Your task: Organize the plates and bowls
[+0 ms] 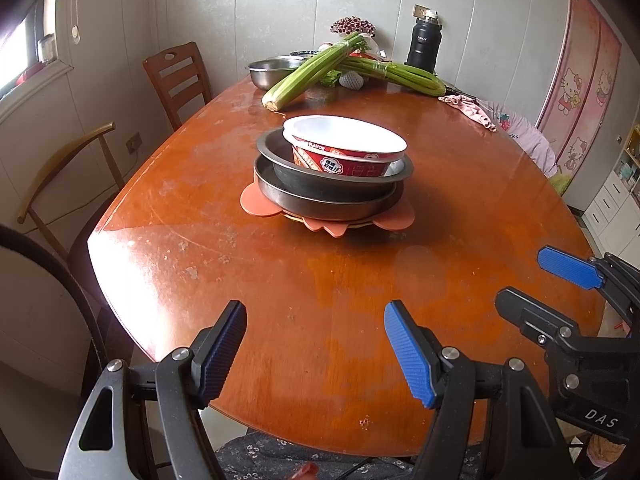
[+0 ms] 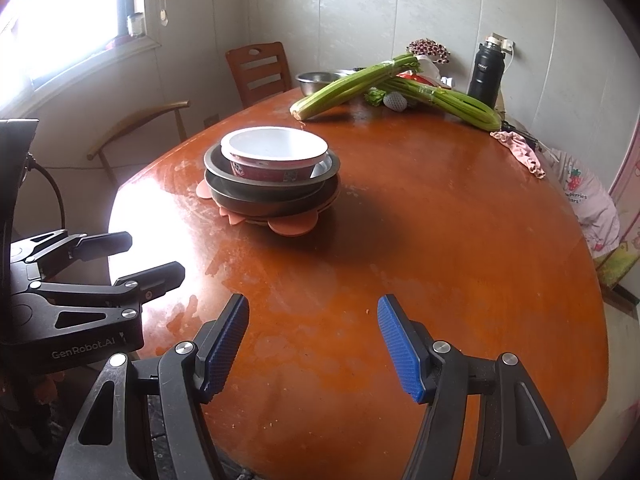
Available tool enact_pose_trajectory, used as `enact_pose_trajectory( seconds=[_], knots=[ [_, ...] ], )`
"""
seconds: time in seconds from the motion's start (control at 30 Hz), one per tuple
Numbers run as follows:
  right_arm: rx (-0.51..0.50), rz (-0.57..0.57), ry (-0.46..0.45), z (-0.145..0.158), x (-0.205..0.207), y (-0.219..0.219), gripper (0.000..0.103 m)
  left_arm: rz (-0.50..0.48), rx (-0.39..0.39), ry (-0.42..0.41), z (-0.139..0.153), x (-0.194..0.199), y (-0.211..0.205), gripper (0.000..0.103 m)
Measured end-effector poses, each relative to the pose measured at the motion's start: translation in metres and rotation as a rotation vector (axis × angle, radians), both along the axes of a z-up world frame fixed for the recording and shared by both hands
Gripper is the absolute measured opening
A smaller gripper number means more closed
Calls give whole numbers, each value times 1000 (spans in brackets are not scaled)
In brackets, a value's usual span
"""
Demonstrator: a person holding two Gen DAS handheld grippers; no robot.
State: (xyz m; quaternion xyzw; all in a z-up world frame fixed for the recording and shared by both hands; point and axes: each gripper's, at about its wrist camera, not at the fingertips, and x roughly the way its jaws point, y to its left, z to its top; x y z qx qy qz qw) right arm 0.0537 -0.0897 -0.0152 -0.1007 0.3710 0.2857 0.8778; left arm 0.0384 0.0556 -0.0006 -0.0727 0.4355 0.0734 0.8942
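Note:
A stack stands mid-table: a red-and-white instant-noodle bowl [image 1: 344, 148] [image 2: 276, 152] sits tilted in a grey metal pan [image 1: 288, 168] [image 2: 216, 166]. That pan rests in a second metal pan [image 1: 320, 202] [image 2: 240, 202], on an orange flower-shaped plate [image 1: 256, 204] [image 2: 292, 227]. A pale rim shows under it. My left gripper [image 1: 316, 352] [image 2: 154, 256] hovers open over the table's near edge, nothing between its fingers. My right gripper [image 2: 312, 350] [image 1: 540, 284] is beside it on the right, open and empty. Both are well short of the stack.
Round orange-brown table [image 1: 360, 300] [image 2: 440, 260]. At its far side lie celery bunches [image 1: 312, 72] [image 2: 344, 88], a steel bowl [image 1: 268, 70] [image 2: 316, 80], a black thermos [image 1: 424, 46] [image 2: 486, 70] and a pink cloth [image 1: 468, 110] [image 2: 520, 150]. Wooden chairs [image 1: 176, 76] [image 2: 260, 68] stand left.

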Motion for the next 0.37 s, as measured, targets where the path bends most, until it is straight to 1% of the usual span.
enact_pose_trajectory(
  seconds=[0.23,0.3,0.37],
  knots=[
    [5,-11,12,-2,8,-3,69,27,-10,11,-3,10,11,71],
    [10,-28,21,-3,17,-9,69,34,-13,22,-4,17,17,71],
    [27,-49,38,-2,31,-23,69,29,-25,26,-2,29,33,71]
  ],
)
